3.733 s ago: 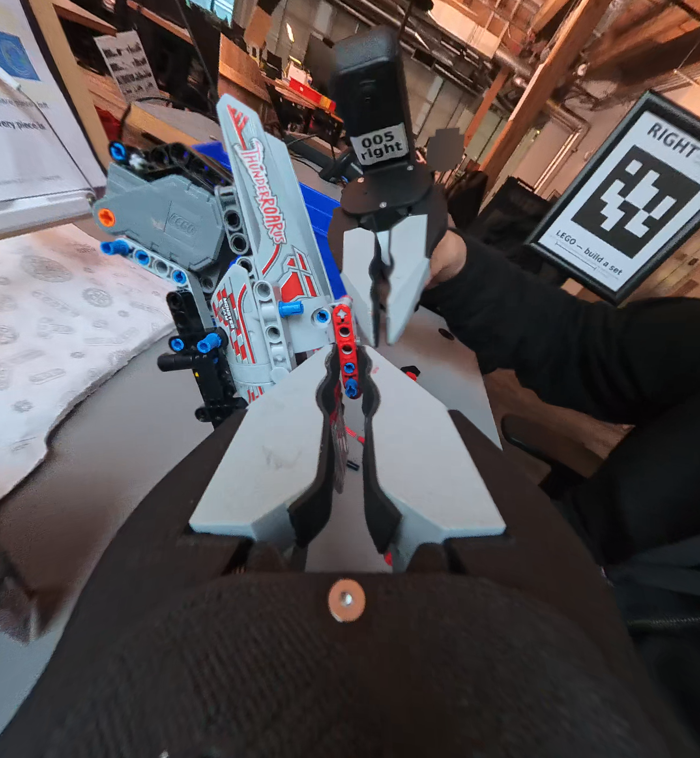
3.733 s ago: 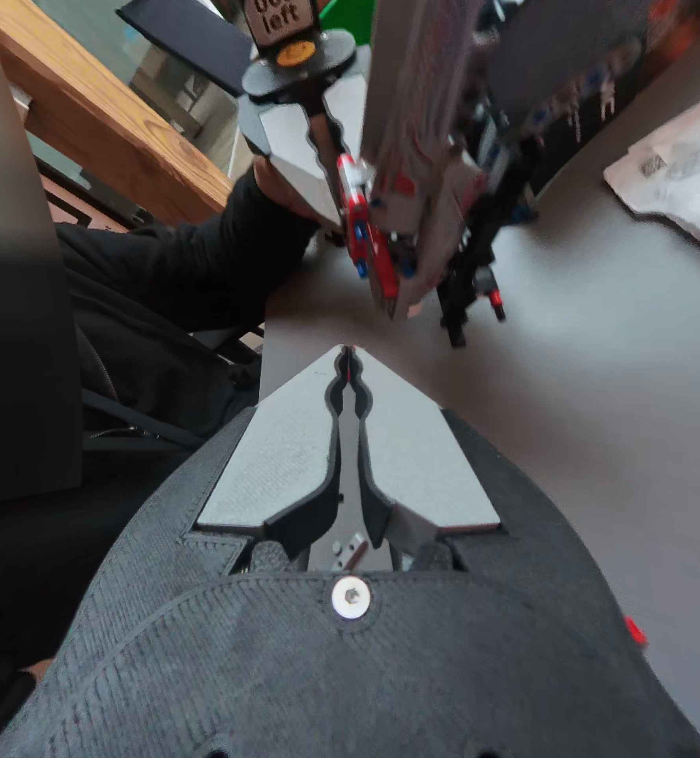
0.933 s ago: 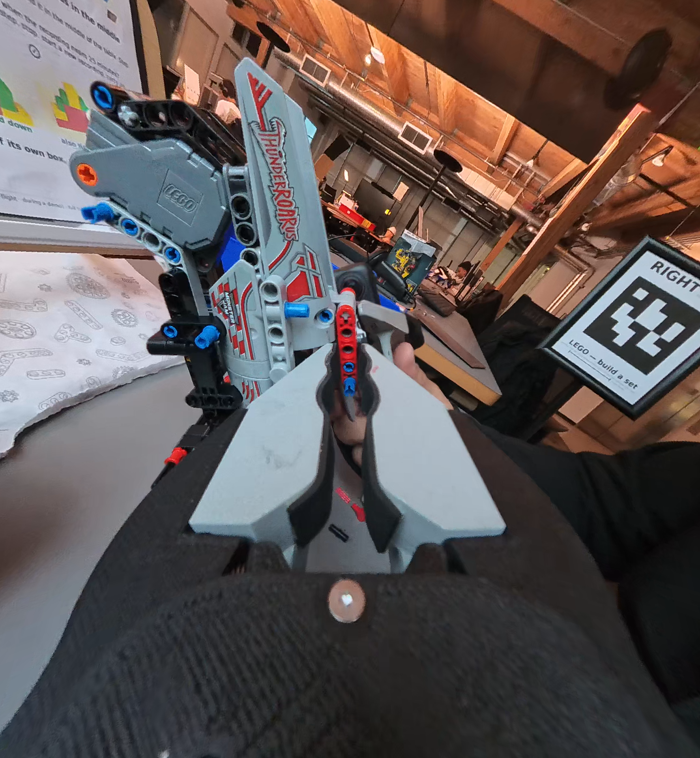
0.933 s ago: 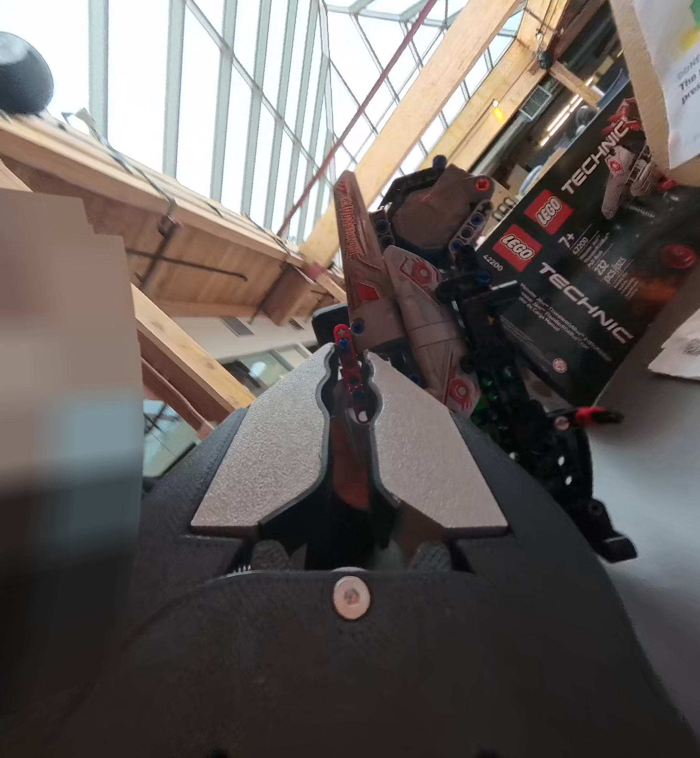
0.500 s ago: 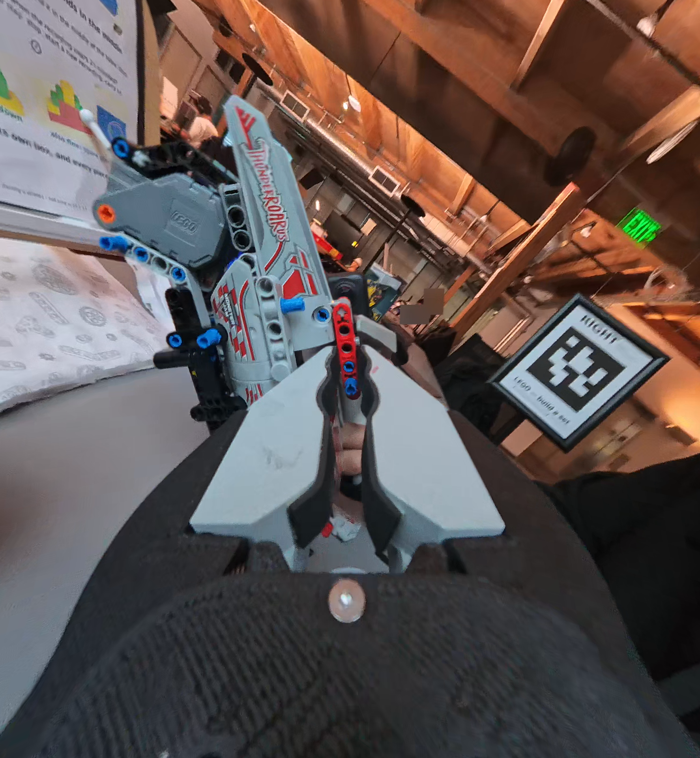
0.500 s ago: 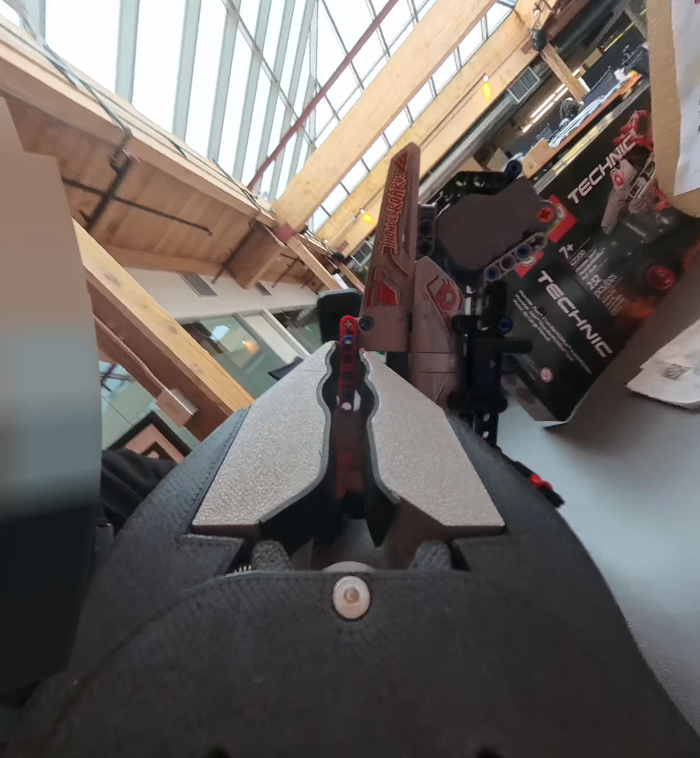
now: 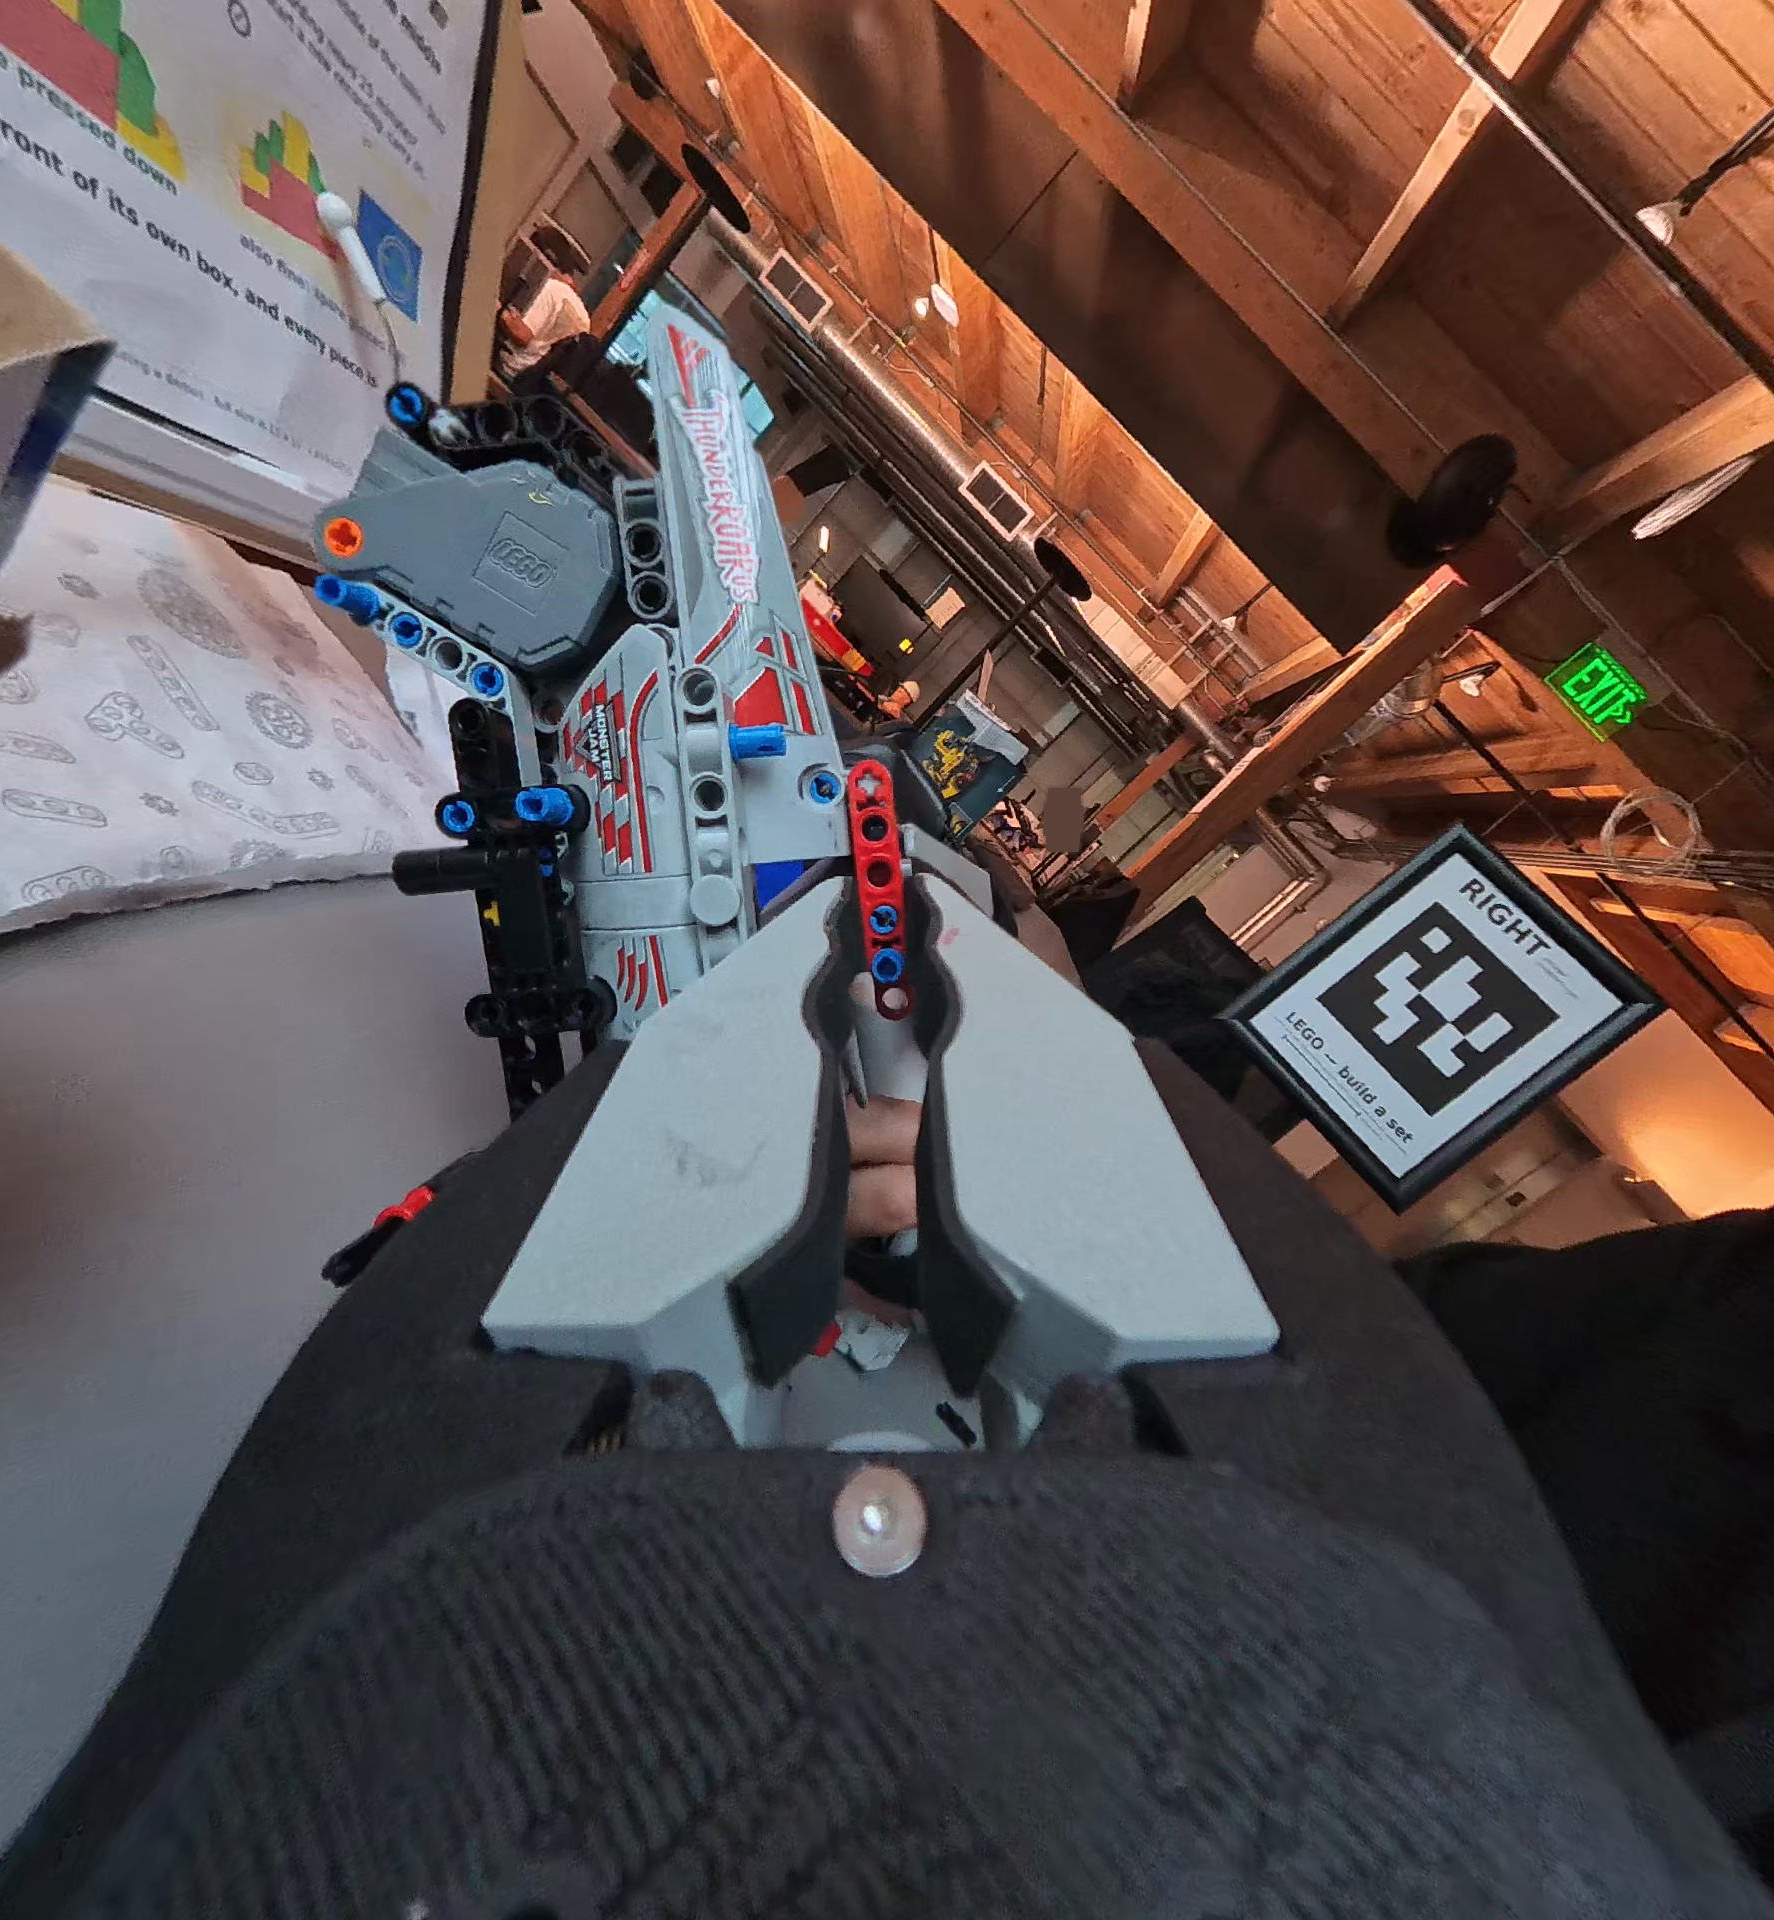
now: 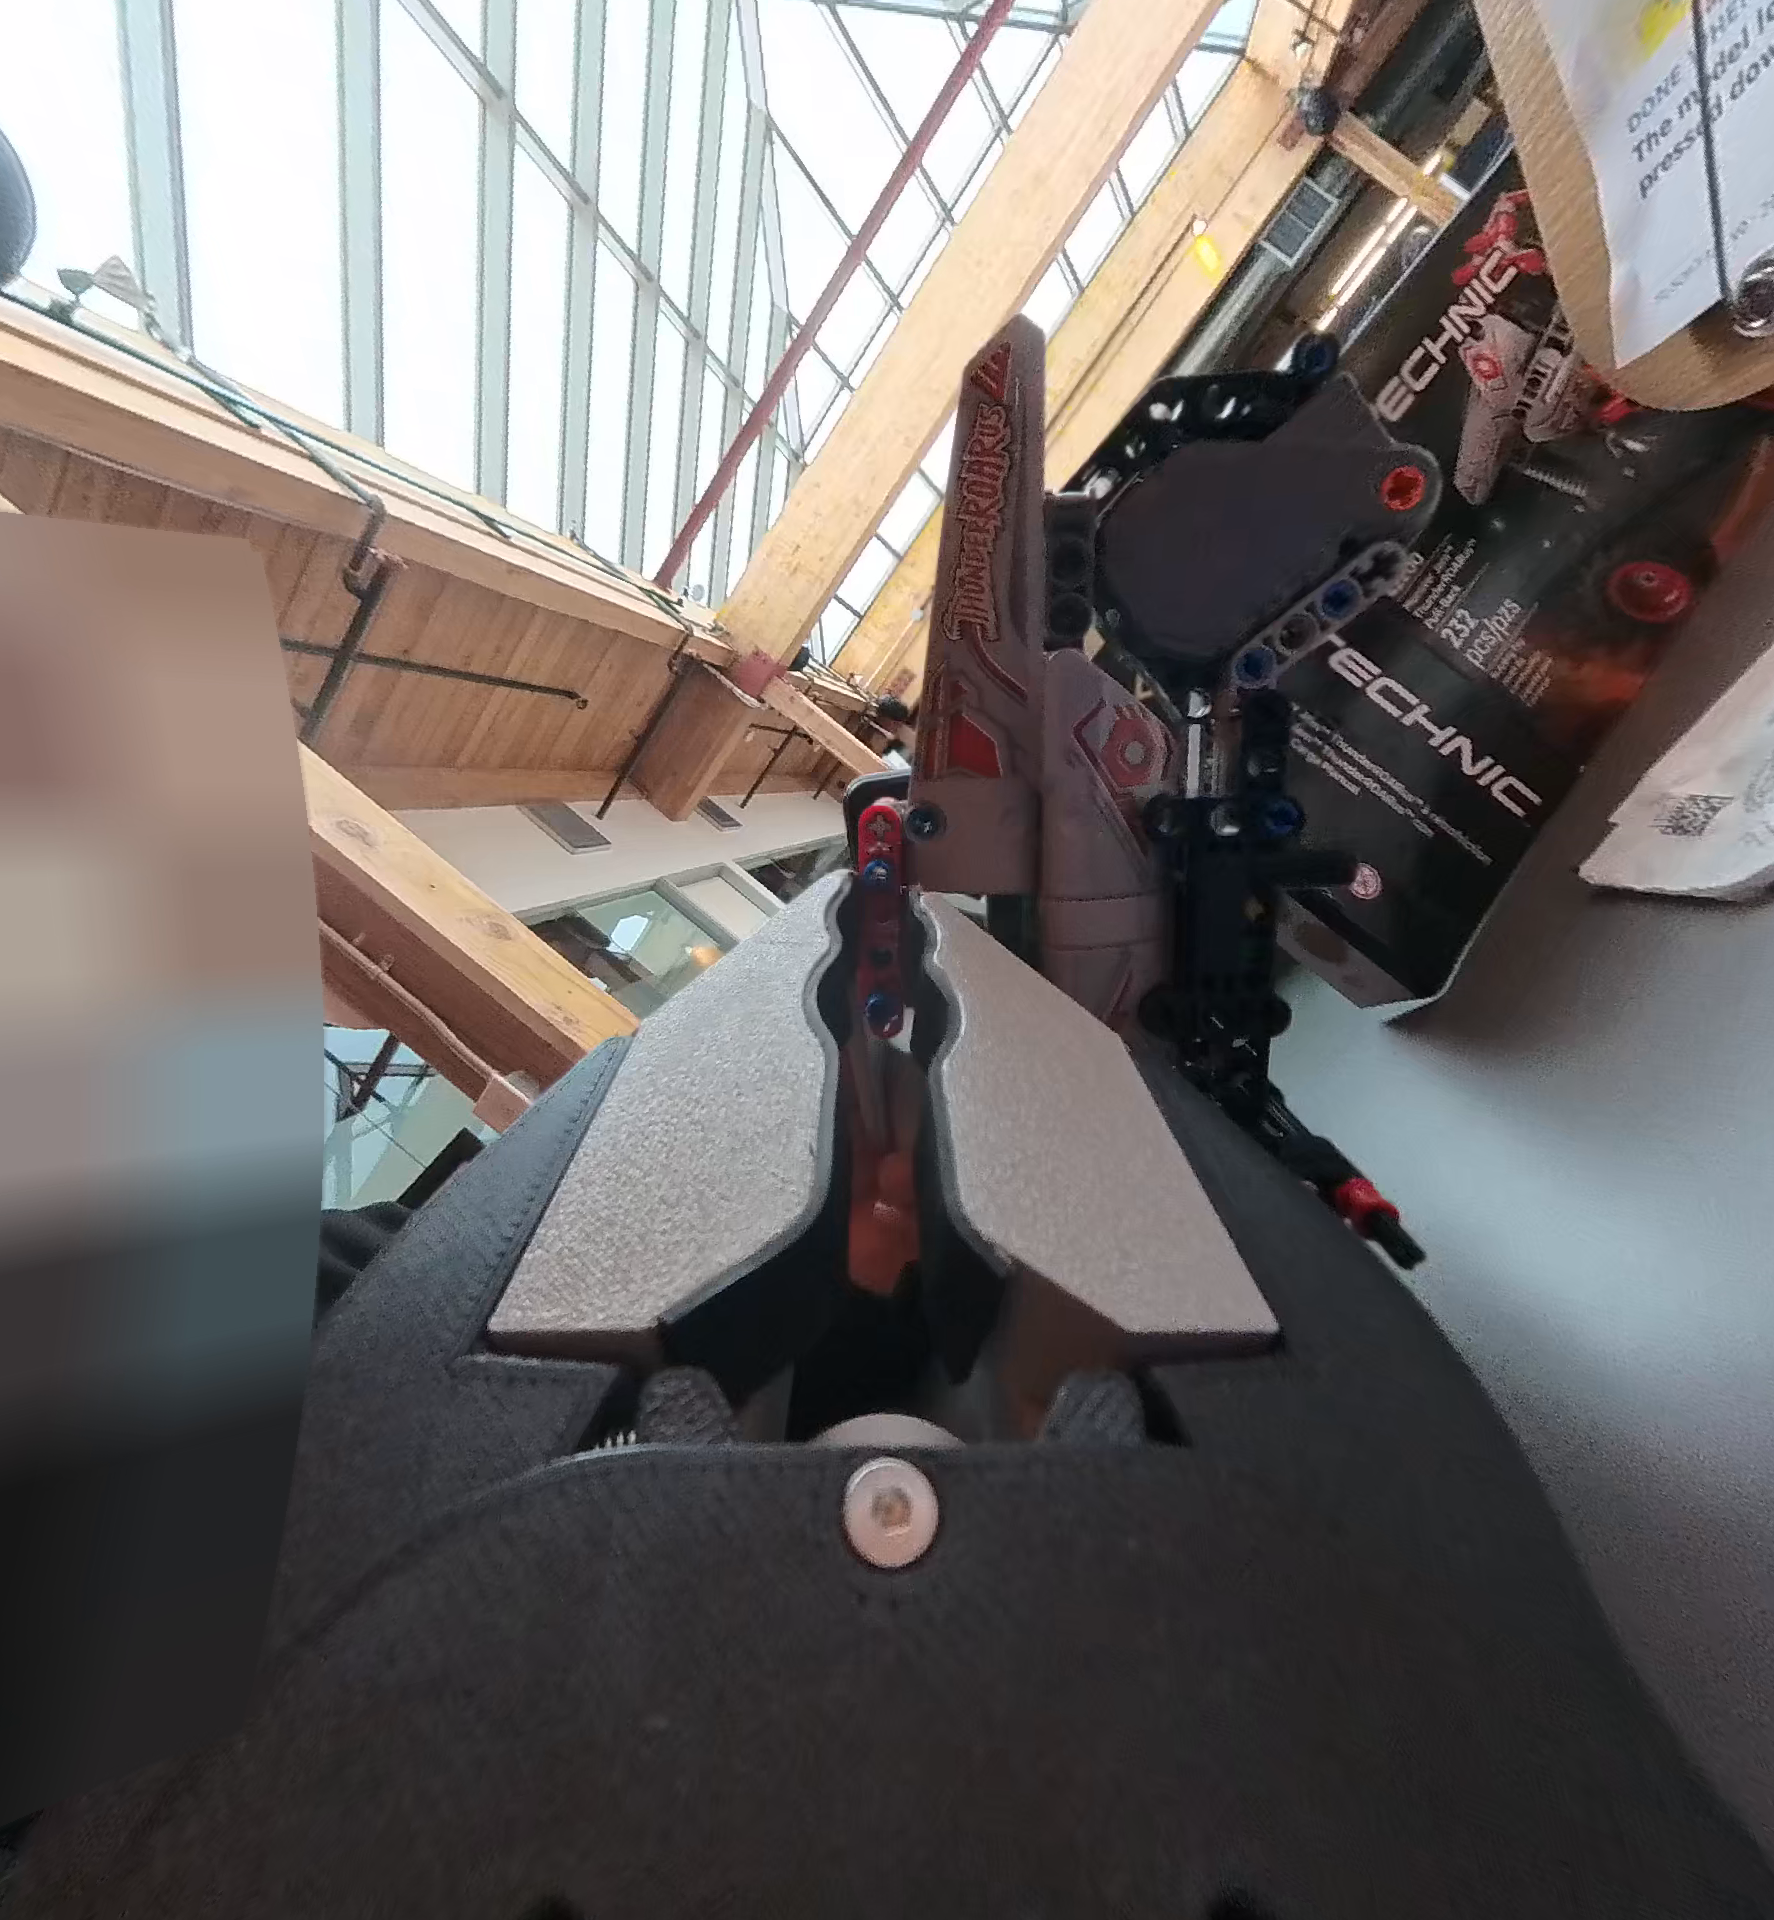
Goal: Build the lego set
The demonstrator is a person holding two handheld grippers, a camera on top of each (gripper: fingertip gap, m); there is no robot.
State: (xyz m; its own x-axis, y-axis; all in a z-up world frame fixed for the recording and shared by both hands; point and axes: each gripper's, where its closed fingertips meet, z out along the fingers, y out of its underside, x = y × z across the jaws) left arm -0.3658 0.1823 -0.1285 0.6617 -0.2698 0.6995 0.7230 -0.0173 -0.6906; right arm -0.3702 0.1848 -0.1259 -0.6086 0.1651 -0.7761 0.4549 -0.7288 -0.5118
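Note:
The part-built Lego model [image 7: 654,727] has grey panels with red stickers, a dark grey motor block and a black frame. It stands upright over the grey table [image 7: 135,1143]. A red beam [image 7: 875,862] with blue pins sticks out at its side. My left gripper [image 7: 881,935] is shut on this beam's lower end. In the right wrist view the model [image 8: 1070,831] rises just beyond my right gripper [image 8: 883,935], which is shut on the same red beam [image 8: 879,862]. A hand [image 7: 883,1164] shows through the gap between the left gripper's fingers.
The dark Lego set box [image 8: 1485,675] stands behind the model. A white printed sheet [image 7: 135,727] lies on the table; it also shows at the right wrist view's edge [image 8: 1745,790]. A framed marker sign [image 7: 1434,1008] stands at the right. A small red-and-black piece [image 7: 384,1226] lies by the model. Only a small space, under 4 cm, lies between the two pairs of fingers.
The right gripper, earlier apart from the model and facing the left one, has come in and closed on the red beam. Both views have tilted upward; the left grip is unchanged.

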